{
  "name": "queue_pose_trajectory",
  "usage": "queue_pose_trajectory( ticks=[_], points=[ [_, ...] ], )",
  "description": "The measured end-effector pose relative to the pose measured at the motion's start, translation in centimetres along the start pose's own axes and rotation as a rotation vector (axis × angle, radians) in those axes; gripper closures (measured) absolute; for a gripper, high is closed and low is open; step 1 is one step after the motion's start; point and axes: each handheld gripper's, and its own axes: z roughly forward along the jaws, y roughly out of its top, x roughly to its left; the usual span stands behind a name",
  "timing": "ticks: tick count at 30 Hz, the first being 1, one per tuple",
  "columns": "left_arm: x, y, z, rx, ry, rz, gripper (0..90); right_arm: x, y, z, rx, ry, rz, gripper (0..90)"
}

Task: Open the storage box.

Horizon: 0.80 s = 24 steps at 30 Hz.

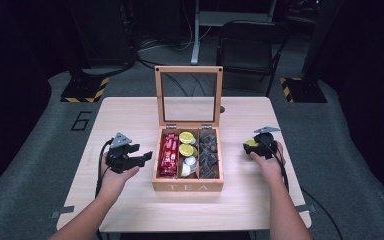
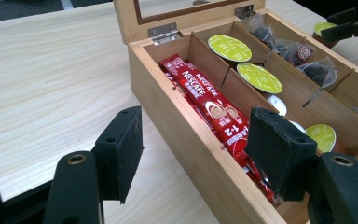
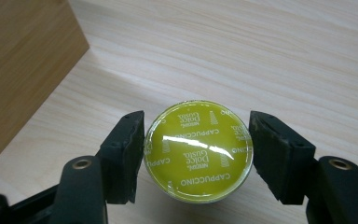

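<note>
My right hand-held gripper [image 3: 193, 154] has a yellow-green capsule [image 3: 198, 150] between its jaws, foil lid facing the camera and printed "CAPPUCCINO". The pads sit against its rim on both sides, so I read it as gripped at a middling width; the contact on one side is a hair less clear than on the other. The capsule's body below the lid is hidden, so I cannot tell whether it rests on the bench [image 3: 261, 56] or hangs just above it. In the high view the same gripper [image 1: 252, 145] sits right of the tea box [image 1: 187, 187], apart from it, the capsule a small yellow spot at its tip.

My left hand-held gripper [image 2: 196, 158] stands half open with nothing clamped; its jaws straddle the box's near wall [image 2: 200, 154] without pressing it, as far as I can tell. Beyond lie red Nescafé sticks [image 2: 205, 95], more capsules [image 2: 230, 48] in the middle compartment and dark tea sachets [image 2: 307, 65] in the far one, partly cut off. The glass lid [image 1: 189, 96] stands upright.
</note>
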Motion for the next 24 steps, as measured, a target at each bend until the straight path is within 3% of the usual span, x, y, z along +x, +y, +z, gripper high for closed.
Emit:
queue_pose_trajectory(
  ticks=[4, 11, 24],
  points=[
    [0.1, 0.0, 0.0, -0.007, 0.007, -0.001, 36.2, -0.9, -0.4, 0.1, -0.008, -0.018, 0.037, 37.1],
    [0.0, -0.2, 0.1, 0.002, 0.0, 0.0, 36.2, -1.6, -0.8, 0.2, 0.003, 0.001, 0.089, 36.0],
    [0.1, -0.4, 0.2, 0.008, -0.002, -0.008, 36.2, -1.7, -0.5, -0.4, -0.017, -0.038, 0.092, 28.7]
  ],
)
